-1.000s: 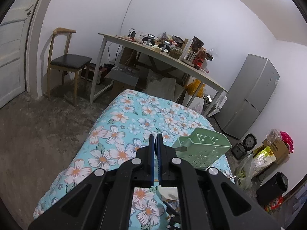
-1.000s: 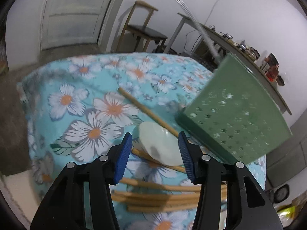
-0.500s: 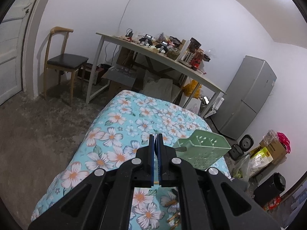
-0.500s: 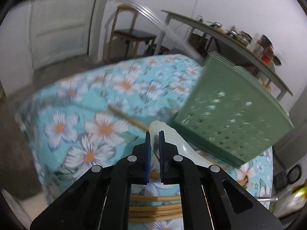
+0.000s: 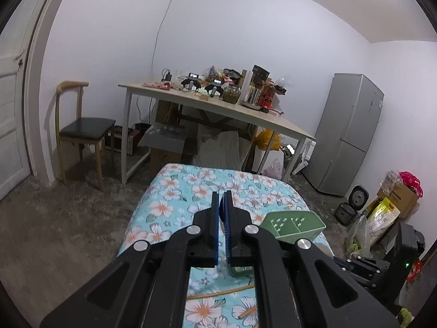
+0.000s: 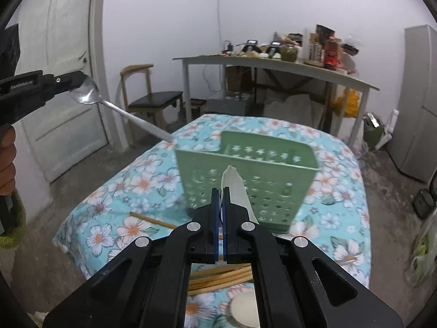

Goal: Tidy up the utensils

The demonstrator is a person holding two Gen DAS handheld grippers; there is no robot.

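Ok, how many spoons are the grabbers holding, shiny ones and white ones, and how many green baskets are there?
Metal spoon: 1, bowl clamped in the left gripper
White spoon: 1, clamped in the right gripper
Green utensil holder: 1, on the flowered cloth
Total: 3

The right gripper (image 6: 220,191) has its jaws closed on a white spoon (image 6: 235,188), whose end sticks up past the jaw tips. Just beyond the jaws stands the green perforated utensil holder (image 6: 273,191) on the flowered table (image 6: 142,183). Below the jaws lie wooden chopsticks (image 6: 218,277). Far left of the jaws, the left gripper (image 6: 69,83) grips a metal spoon (image 6: 114,106) by its bowl.
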